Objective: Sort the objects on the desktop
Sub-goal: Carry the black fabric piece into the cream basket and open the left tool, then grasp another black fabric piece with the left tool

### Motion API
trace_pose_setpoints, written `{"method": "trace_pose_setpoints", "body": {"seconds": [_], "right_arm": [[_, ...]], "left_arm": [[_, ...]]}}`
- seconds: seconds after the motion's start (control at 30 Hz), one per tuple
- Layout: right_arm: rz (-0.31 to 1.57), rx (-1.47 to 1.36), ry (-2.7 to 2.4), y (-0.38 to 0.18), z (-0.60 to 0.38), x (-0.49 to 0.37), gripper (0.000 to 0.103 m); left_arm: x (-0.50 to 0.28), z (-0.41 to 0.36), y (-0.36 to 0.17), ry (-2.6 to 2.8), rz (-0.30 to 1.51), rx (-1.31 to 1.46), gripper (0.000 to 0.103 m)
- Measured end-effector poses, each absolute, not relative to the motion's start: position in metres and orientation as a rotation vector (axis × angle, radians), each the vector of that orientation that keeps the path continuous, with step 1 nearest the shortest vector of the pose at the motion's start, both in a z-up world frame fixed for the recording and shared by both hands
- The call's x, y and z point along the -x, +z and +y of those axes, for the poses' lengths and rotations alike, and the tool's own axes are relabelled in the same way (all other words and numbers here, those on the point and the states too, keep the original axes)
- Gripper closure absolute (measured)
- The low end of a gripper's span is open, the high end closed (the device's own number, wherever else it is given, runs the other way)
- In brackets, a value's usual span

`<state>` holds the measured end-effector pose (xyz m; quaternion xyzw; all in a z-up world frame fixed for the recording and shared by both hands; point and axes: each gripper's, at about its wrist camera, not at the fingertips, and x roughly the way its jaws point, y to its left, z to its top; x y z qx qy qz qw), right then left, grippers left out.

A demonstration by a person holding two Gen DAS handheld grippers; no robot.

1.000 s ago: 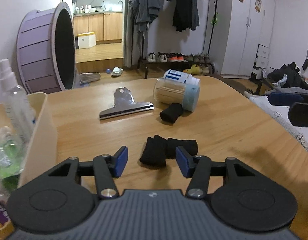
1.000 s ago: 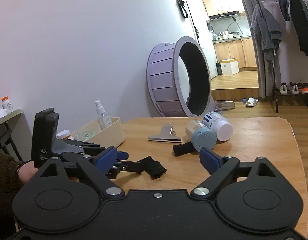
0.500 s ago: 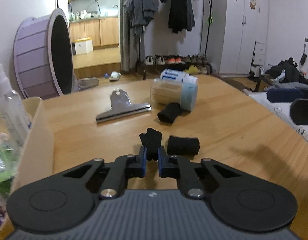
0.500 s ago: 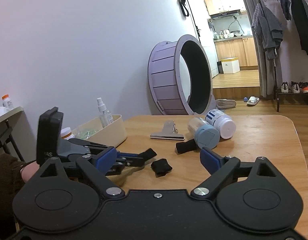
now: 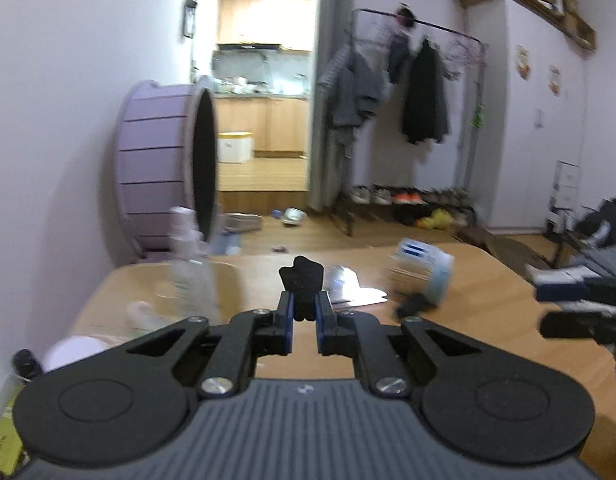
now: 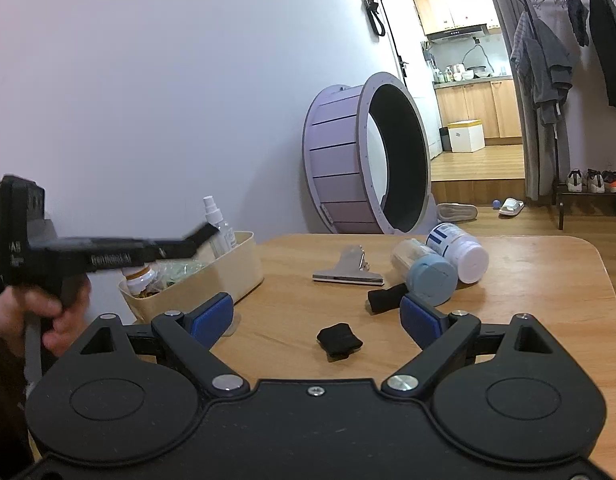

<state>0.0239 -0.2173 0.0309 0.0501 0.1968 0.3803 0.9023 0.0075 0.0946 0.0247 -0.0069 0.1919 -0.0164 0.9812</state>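
Left gripper (image 5: 304,312): fingers drawn close, clamped on a black roll (image 5: 302,280), raised clear of the table (image 6: 527,280) and, in the right wrist view, hanging over the bin (image 6: 244,264) at the table's left edge. Picture blurred; exact height over the bin not determinable.

Right gripper (image 6: 316,314): fingers spread wide, nothing between them, low over the near edge.

Second black roll (image 6: 339,340) flat on the table just ahead of the right gripper. Third roll (image 6: 385,299) further in, touching the blue-capped jar (image 6: 427,276), which lies on its side against a white bottle (image 6: 461,252). Metal clip (image 6: 347,272) just left of the jar, towards the far edge.

Bin already loaded: spray bottle (image 6: 216,224) upright, other contents indistinct.

Step in hand, by judgement: carrying the first roll to the bin. Next move: centre over the bin's opening, lower, part the fingers; clearance from the spray bottle required.
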Motion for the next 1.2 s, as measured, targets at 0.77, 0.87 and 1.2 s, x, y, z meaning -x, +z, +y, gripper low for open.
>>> {"method": "trace_pose_setpoints", "body": {"seconds": [0.77,0.87,1.2], "right_arm": [[0.415,-0.128,0.775,0.032,-0.227,-0.025,0.013],[0.414,-0.137,0.772,0.033,-0.233,-0.026,0.013],[0.434,-0.164,0.787,0.035,-0.249,-0.026,0.013]], "left_arm": [[-0.021,0.097,0.028,-0.012,0.413,0.038,0.058],[-0.028,0.07,0.021,-0.11,0.447,0.033,0.058],[-0.069,0.014,-0.028,-0.284,0.624,-0.02,0.058]]}}
